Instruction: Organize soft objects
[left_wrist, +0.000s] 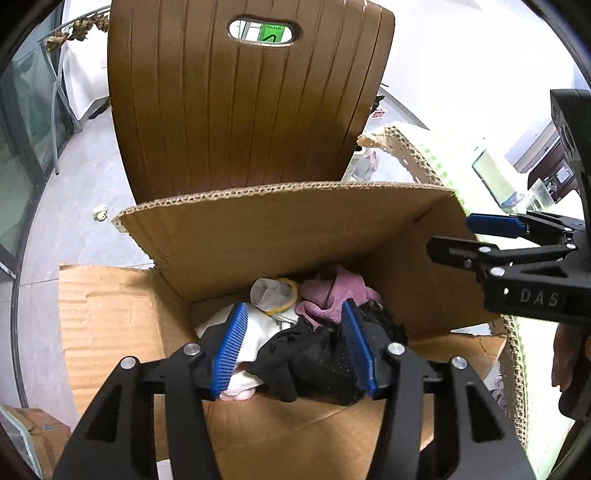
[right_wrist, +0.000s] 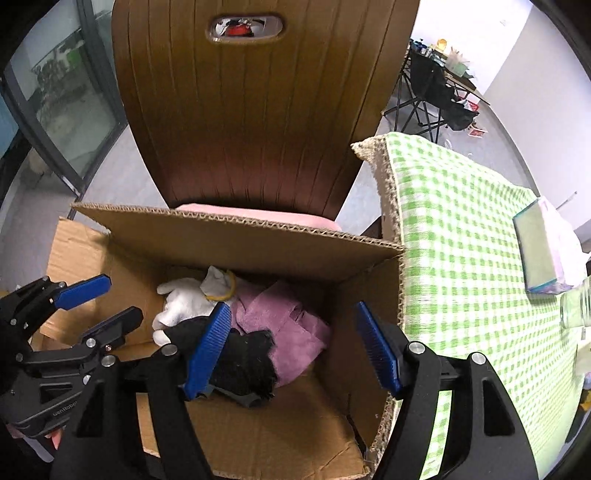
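An open cardboard box (left_wrist: 277, 229) (right_wrist: 221, 240) holds a heap of soft things: a purple towel (left_wrist: 332, 291) (right_wrist: 280, 317), a black cloth (left_wrist: 310, 358) (right_wrist: 247, 354), a white plush piece (left_wrist: 258, 332) (right_wrist: 184, 299) and a grey sock with a yellow band (left_wrist: 269, 291) (right_wrist: 216, 280). My left gripper (left_wrist: 293, 347) (right_wrist: 118, 301) hovers open over the heap, holding nothing. To its right, my right gripper (right_wrist: 293, 349) (left_wrist: 448, 234) is open and empty above the box's right side.
A brown chair back (left_wrist: 240, 110) (right_wrist: 251, 118) rises behind the box. Against the box's right side stands a table with a green checked cloth (right_wrist: 461, 240), bearing a tissue pack (right_wrist: 543, 247). A box flap (left_wrist: 107, 325) lies flat to the left.
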